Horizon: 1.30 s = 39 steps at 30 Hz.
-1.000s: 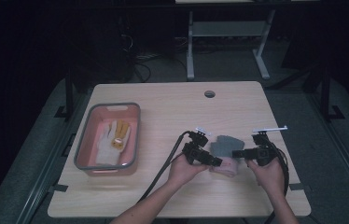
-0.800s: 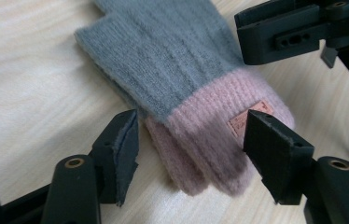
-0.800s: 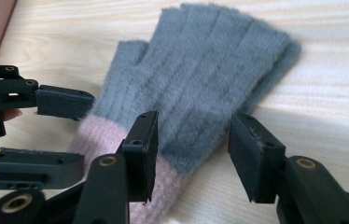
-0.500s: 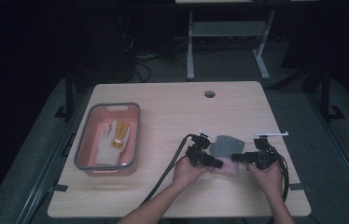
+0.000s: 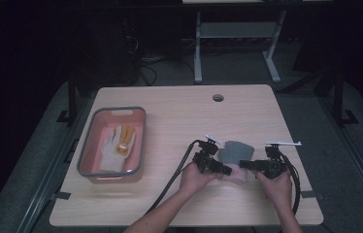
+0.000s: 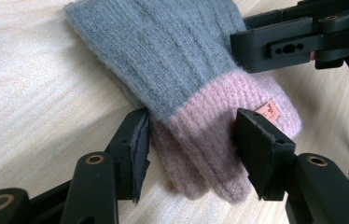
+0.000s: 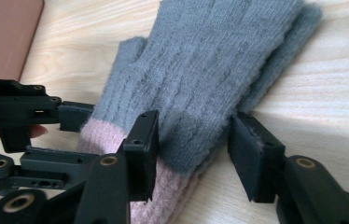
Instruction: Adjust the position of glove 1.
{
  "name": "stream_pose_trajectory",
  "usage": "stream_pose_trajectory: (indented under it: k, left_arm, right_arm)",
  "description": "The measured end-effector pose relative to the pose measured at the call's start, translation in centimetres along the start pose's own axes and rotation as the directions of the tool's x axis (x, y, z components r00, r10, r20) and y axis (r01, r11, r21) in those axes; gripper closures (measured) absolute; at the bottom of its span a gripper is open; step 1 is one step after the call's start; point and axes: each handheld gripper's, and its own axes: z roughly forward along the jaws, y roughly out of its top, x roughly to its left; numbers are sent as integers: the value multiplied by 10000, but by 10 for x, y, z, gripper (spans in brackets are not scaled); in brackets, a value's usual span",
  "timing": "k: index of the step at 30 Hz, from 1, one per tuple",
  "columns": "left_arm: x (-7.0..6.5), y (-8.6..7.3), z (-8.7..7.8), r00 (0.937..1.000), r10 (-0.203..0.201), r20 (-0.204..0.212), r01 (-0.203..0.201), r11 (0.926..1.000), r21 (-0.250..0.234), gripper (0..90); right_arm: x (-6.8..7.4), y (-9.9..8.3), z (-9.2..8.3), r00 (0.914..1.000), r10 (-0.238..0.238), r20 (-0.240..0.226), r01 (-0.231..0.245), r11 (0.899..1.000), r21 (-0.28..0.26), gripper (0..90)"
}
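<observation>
From the high view, a grey and pink knitted glove (image 5: 234,160) lay flat on the wooden table (image 5: 179,116), well to the right of a pink basin (image 5: 88,162) that held a white and yellow work glove (image 5: 115,145). The left gripper (image 5: 225,171) met the knitted glove from its left, the right gripper (image 5: 245,165) from its right.

In the left gripper view, the jaws had just been closing around the glove's pink cuff (image 6: 219,140). One pad touched the cuff's edge; the other looked barely against it, so the hold seemed loose. A lift from here could have let the soft knit slide out.

In the right gripper view, the jaws had also just been closing, and they straddled the grey part (image 7: 210,84) of the glove beside the cuff without clearly pinching it. The left gripper's jaw (image 7: 74,116) lay just beside it. Closing further, the two tools might have collided, or caught just one layer of the knit.
</observation>
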Motion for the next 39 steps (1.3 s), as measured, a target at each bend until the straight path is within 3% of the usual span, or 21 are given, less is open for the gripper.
stream_pose_trajectory:
  k: [8,14,20,27,39]
  left_arm:
    - [6,-2,0,9975,-503,505,512,9986,-164,530]
    - [15,-5,1,9885,-1038,1096,1085,9934,-375,578]
    - [15,-6,-1,9865,-1014,1284,1094,9924,-569,631]
    - [17,-10,-3,9804,-1186,1570,1304,9892,-668,642]
    - [20,-15,-18,9789,-1068,1742,1233,9886,-865,644]
  right_arm:
    - [-2,-5,4,9973,537,-511,-549,9982,-223,628]
    - [-5,-5,5,9941,671,-850,-690,9974,-204,687]
    - [-2,-6,3,9952,412,-886,-438,9987,-277,737]
    - [-2,-9,-1,9907,526,-1257,-576,9977,-369,756]
    - [17,-7,-8,9891,49,-1469,-135,9982,-579,760]
